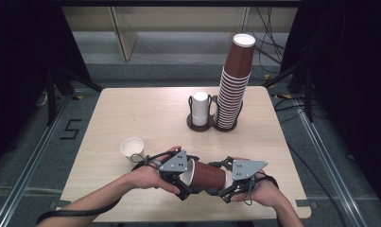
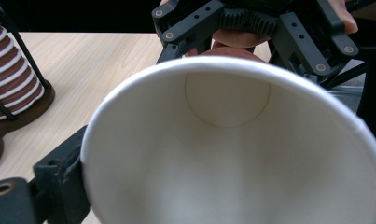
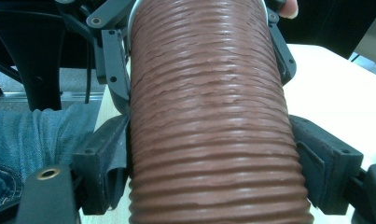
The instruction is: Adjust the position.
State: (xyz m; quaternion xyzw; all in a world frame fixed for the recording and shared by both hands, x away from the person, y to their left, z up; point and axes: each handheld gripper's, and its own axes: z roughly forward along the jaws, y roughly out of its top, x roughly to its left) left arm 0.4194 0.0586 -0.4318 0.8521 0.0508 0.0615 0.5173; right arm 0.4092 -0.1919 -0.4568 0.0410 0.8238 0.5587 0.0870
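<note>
Both jaws of the right gripper point(image 1: 224, 193) are clamped on the ribbed wall of a brown paper cup point(image 1: 208, 176); in the right gripper view the 2 black pads point(image 3: 112, 154) press the cup's sides point(image 3: 209, 126) with no gap. The cup lies on its side above the table's point(image 1: 131, 109) near edge, its white mouth turned toward the left gripper point(image 1: 182, 187). That gripper sits at the cup's rim. In the left gripper view the open mouth point(image 2: 232, 140) comes almost up to the camera, 1 black jaw touches the rim at the lower left, and the other jaw is hidden, so whether the rim is pinched I cannot tell.

A small white cup point(image 1: 132, 148) stands upright left of the left hand point(image 1: 148, 175), near the table's left edge. Toward the far edge stands a brown 2-ring holder point(image 1: 197, 125): its left ring holds a short stack of white cups point(image 1: 200, 108), and its right ring holds a tall stack of brown cups point(image 1: 234, 85), leaning slightly right.
</note>
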